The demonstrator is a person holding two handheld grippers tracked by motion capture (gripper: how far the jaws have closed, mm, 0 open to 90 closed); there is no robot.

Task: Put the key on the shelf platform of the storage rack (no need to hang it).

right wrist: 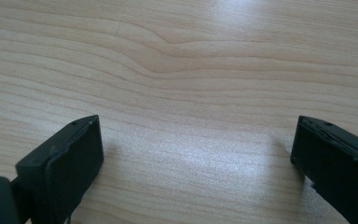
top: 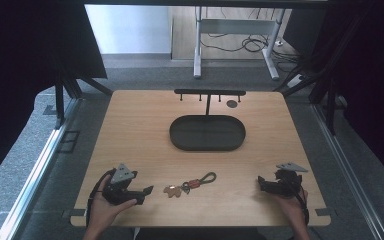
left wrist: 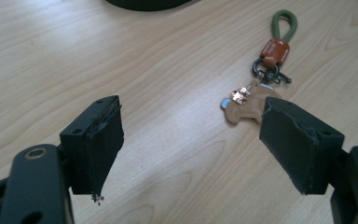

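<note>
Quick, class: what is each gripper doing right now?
Left gripper: open, empty, near the keychain.
Right gripper: open, empty, over bare table.

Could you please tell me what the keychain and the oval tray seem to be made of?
Keychain: green loop looks like woven cord, the orange tab like leather, the rings dark metal, the tan charm possibly leather or wood. Oval tray: matte black, probably painted metal or plastic; hard to tell.

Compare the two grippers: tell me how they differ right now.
The left gripper points toward the keychain, which lies just ahead of it; the right gripper has bare table ahead. The left sits nearer the keychain than the right. Both are open, hand-held and empty.
</note>
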